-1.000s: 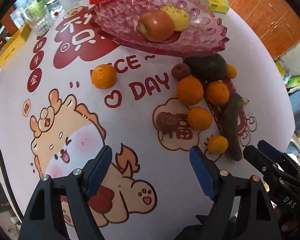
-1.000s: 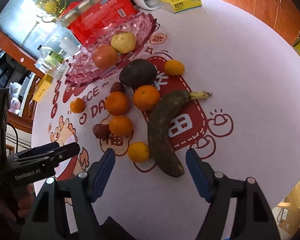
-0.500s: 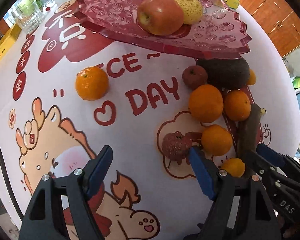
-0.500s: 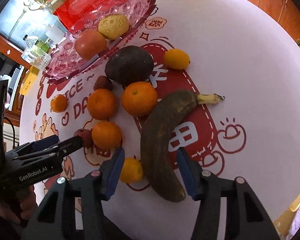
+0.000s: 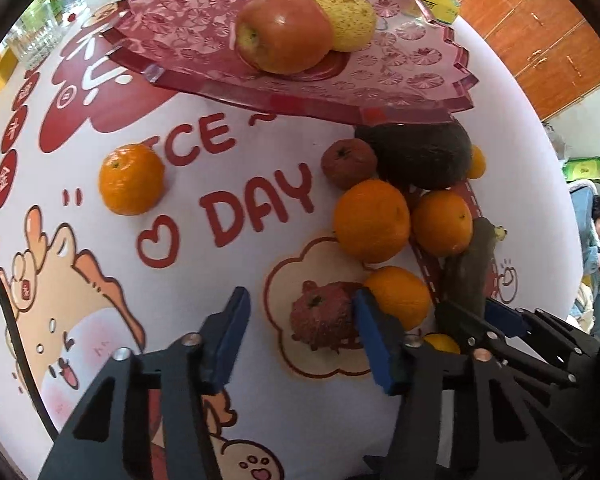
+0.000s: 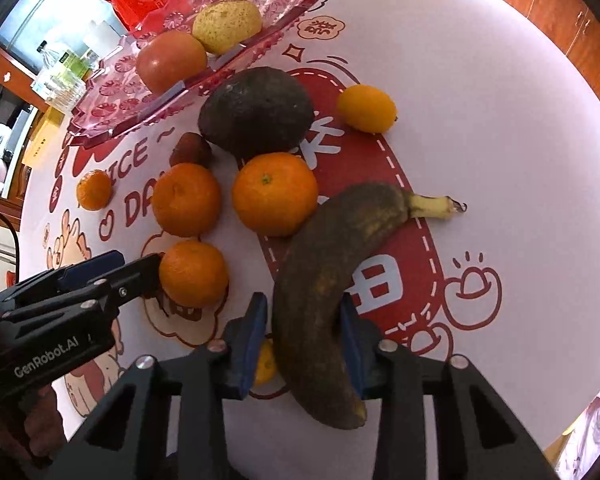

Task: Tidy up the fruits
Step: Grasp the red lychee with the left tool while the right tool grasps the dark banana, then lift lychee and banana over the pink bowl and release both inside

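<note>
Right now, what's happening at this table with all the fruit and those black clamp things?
A person is tidying fruit with a hand-held gripper in each hand. The right gripper has its blue fingers on either side of a dark overripe banana, apparently gripping it. The left gripper is open around a small reddish fruit, not yet closed. An apple and a pear sit on the pink tray; several oranges and an avocado remain on the table.

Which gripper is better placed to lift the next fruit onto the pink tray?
Right gripper: its fingers already flank the browned banana. Left gripper is open, the dark red fruit only beside one finger.
</note>
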`<action>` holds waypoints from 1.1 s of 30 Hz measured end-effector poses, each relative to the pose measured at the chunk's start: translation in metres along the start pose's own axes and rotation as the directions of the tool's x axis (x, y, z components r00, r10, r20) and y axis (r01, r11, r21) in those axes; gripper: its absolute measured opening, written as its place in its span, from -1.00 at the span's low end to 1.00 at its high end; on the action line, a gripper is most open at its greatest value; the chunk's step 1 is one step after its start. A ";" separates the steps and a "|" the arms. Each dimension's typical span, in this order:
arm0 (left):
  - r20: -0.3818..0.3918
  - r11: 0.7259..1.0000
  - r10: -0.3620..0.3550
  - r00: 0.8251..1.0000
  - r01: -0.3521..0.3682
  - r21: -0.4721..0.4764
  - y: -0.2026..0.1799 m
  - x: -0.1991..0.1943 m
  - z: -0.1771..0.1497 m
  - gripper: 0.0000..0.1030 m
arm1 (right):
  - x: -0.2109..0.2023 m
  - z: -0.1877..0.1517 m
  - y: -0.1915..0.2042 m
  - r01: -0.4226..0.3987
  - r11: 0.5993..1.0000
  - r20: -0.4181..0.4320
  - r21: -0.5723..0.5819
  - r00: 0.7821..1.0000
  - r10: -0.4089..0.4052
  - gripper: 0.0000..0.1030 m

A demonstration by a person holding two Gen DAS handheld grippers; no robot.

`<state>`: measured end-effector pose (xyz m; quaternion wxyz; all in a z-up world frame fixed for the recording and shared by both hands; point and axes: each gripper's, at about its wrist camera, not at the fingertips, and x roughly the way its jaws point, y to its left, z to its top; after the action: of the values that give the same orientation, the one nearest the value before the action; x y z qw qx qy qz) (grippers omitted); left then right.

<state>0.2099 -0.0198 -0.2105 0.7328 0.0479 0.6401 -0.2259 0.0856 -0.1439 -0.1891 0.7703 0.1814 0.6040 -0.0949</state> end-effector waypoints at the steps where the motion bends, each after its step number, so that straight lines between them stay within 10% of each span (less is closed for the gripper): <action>1: 0.003 1.000 -0.006 1.000 0.006 -0.001 -0.001 0.000 0.000 -0.17 | 0.000 0.000 -0.001 -0.004 1.000 0.000 0.002 1.000 0.004 -0.36; 5: 0.017 0.999 -0.039 0.999 0.039 0.002 -0.007 0.002 0.001 -0.44 | 0.000 -0.002 -0.002 -0.007 1.000 0.005 -0.005 1.000 0.007 -0.37; 33: 0.148 0.998 -0.014 0.989 0.022 -0.053 0.028 -0.082 -0.051 -0.46 | -0.078 -0.028 -0.016 -0.079 0.997 0.206 0.025 0.976 0.072 -0.40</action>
<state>0.1683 0.0458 -0.1471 0.7770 0.0052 0.5906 -0.2179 0.0350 -0.1528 -0.1219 0.8284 0.2061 0.5124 -0.0937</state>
